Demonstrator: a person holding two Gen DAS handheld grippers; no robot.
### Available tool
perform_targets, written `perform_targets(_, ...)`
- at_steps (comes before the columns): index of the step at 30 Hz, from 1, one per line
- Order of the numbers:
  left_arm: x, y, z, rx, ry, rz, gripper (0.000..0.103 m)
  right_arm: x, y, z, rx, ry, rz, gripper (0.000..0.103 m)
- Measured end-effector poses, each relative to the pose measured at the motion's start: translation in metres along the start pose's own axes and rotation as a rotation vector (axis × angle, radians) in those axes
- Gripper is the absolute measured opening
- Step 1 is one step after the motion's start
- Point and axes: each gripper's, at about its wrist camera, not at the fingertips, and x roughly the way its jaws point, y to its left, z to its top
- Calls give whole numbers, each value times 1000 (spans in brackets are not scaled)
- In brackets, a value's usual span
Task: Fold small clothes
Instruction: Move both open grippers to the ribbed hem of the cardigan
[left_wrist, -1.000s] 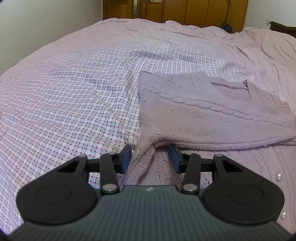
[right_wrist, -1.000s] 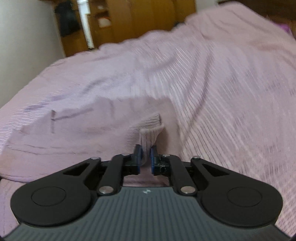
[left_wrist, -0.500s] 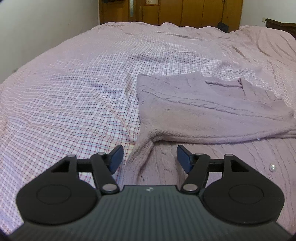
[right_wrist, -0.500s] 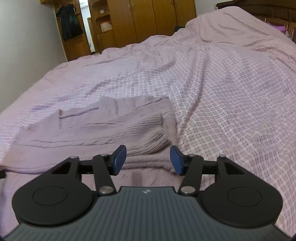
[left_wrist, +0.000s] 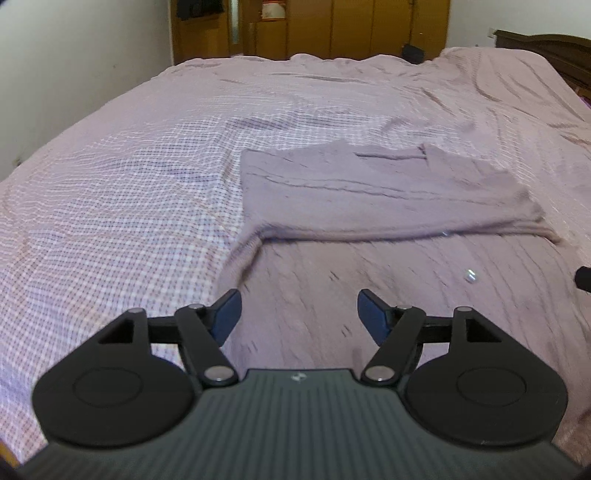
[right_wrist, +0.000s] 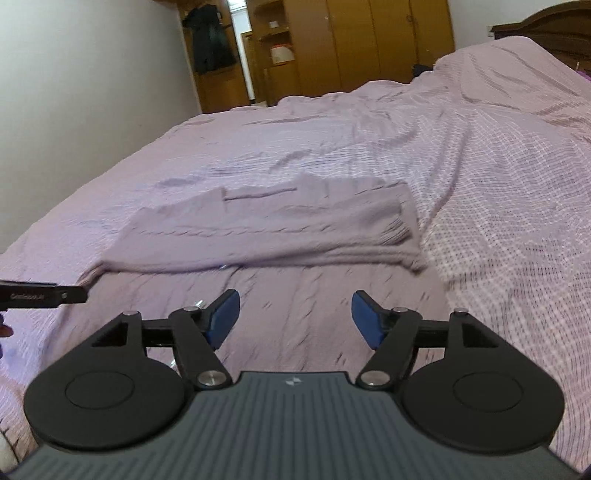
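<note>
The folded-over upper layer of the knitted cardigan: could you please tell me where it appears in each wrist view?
Left wrist: the folded layer lies centre-right, beyond the open left gripper, its fold edge crossing the picture.
Right wrist: the folded layer lies centre-left, beyond the open right gripper.
Shared landmark: the wooden wardrobe behind the bed, top centre in both.

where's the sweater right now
The knit sweater lies flat on the checked bedspread, its far part folded over toward the near part, directly ahead of both open tools in each wrist view.
</note>
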Motion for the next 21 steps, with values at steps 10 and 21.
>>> perform_targets(10,-27,-32,-43,74,34,-63,71,-28,26,-48,-114,60,13,74)
perform_targets(21,-29,-45,-86,132,85,-109,71,-36,57,-103,-301,113,-19,82)
